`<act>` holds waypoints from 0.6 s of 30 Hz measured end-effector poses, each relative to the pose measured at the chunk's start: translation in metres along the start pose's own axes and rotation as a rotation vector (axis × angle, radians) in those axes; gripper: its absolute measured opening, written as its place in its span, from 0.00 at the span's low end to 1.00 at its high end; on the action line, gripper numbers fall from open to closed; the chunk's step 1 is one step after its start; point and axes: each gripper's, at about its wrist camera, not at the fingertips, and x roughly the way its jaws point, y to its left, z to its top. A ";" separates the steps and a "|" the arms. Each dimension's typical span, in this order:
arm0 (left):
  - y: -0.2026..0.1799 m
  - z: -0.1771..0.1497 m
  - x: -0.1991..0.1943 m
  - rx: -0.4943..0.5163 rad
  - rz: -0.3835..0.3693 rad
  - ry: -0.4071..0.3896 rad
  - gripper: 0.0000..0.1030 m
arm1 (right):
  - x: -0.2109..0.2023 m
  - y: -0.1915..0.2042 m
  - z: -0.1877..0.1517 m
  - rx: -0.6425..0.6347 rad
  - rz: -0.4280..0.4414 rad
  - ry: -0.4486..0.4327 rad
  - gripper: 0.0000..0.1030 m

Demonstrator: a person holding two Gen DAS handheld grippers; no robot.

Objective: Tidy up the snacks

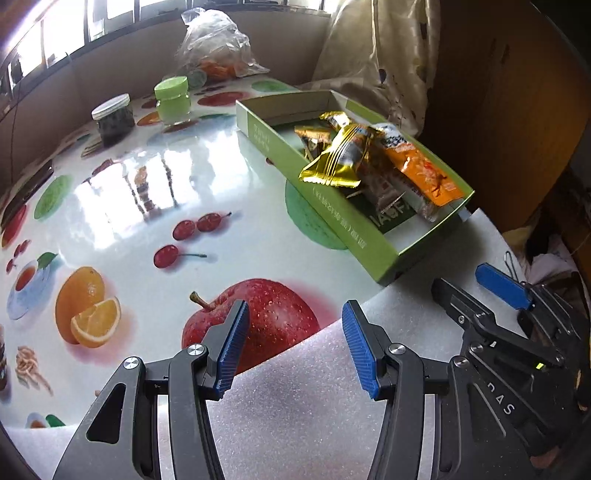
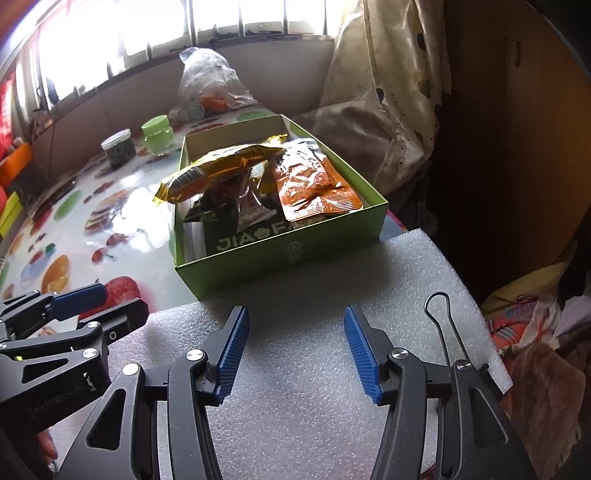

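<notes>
Snacks (image 2: 258,177) lie heaped in the green box (image 2: 280,254) at frame centre, both the left gripper (image 1: 295,347) and right gripper (image 2: 295,350) spread and empty below, though the gold packet (image 2: 218,173) overhanging the rim could slide out.

Glossy table (image 1: 147,192) w/ fruit-print cover, window glare reflecting off it. Row of windows (image 2: 122,33) at back, bright daylight; low beige wall (image 1: 122,70) beneath. Cream patterned curtain (image 2: 384,92) on right, dark brown wood panel (image 2: 517,129) next to it. White foam sheet (image 2: 314,302) at near table edge.
</notes>
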 end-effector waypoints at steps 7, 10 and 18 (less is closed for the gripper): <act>-0.001 -0.003 0.000 0.008 0.005 -0.021 0.52 | 0.001 0.003 -0.004 0.003 -0.031 -0.027 0.53; 0.002 -0.004 0.000 -0.007 -0.007 -0.029 0.52 | 0.001 0.005 -0.005 0.004 -0.042 -0.040 0.53; 0.001 -0.004 0.000 -0.011 0.001 -0.032 0.53 | 0.000 0.007 -0.008 0.010 -0.063 -0.051 0.54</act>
